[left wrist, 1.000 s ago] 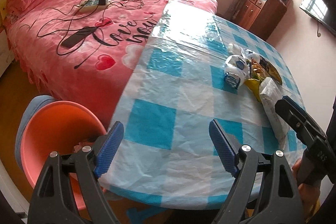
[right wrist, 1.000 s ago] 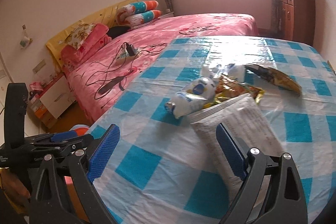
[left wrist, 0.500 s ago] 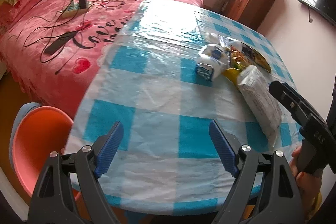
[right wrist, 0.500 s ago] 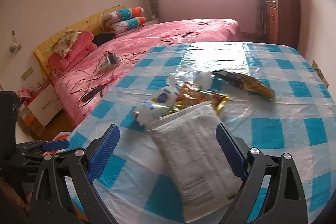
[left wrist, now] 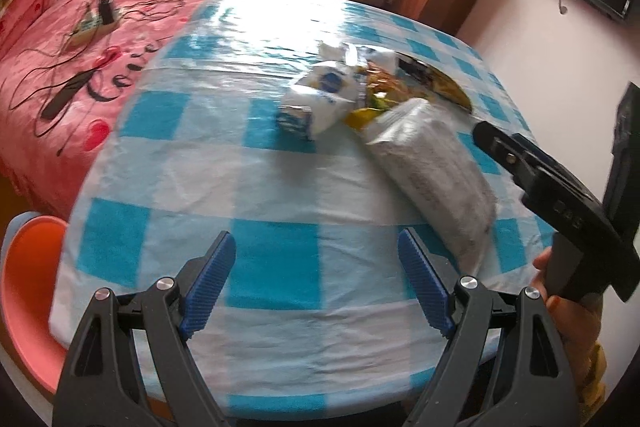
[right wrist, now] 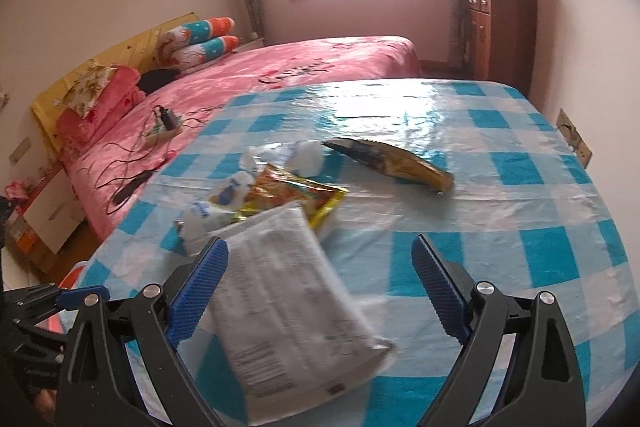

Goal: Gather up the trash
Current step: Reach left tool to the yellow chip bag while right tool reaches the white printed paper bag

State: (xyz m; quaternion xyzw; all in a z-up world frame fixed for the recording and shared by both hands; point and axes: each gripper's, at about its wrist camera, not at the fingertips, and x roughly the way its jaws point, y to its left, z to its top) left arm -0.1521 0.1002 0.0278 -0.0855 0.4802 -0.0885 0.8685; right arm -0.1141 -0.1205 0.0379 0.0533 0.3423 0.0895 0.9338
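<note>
Trash [right wrist: 280,203] heaped mid-table [right wrist: 520,211], on blue-checked cloth; pink bed [right wrist: 320,67] beyond, cabinet [right wrist: 500,27] by far wall. Left gripper [left wrist: 316,283] spread wide over bare cloth, holding nothing. Right gripper [right wrist: 320,291] likewise wide, straddling white packet [right wrist: 288,291], no grip.

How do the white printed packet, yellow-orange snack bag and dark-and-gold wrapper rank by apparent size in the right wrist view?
1. white printed packet, clearly largest, though it also lies nearest the camera.
2 and 3. yellow-orange snack bag and dark-and-gold wrapper look alike; the bag is partly covered, so no ranking.
</note>
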